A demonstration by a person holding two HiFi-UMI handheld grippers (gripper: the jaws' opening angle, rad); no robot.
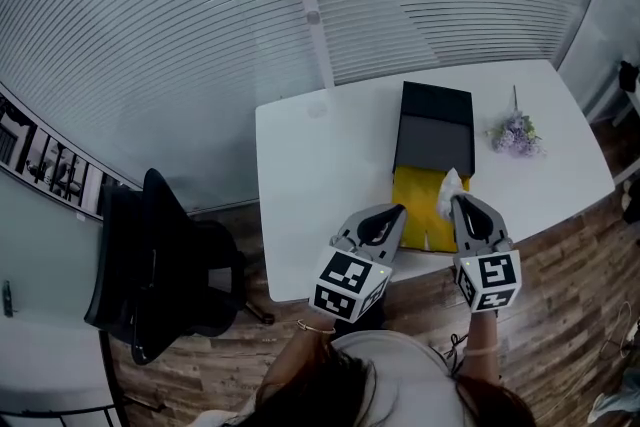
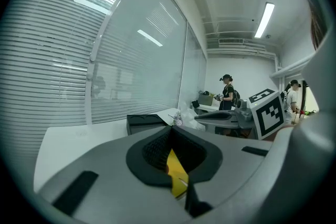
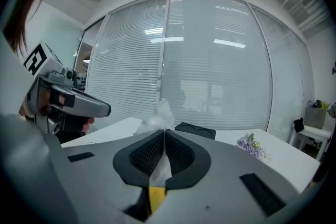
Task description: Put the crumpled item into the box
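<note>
On the white table [image 1: 310, 175]: open black box [image 1: 435, 130], yellow sheet [image 1: 420, 205] before it.
Right gripper [image 1: 458, 200]: clamped on crumpled white wad [image 1: 450, 187], short of the box.
Left gripper [image 1: 398, 210]: jaws pressed together, apparently empty.
Remaining: carry wad over, release inside.

Bright, even indoor light, ceiling strip light [image 2: 264, 19] glowing, its reflections streaking the glass wall [image 3: 220, 60], strong fisheye bending, dark vignetted corners, nearest foreground soft.

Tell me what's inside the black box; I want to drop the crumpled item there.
The box shows only a bare dark grey floor, nothing in it. Its far end is a black panel; whatever lies under that is covered.
</note>
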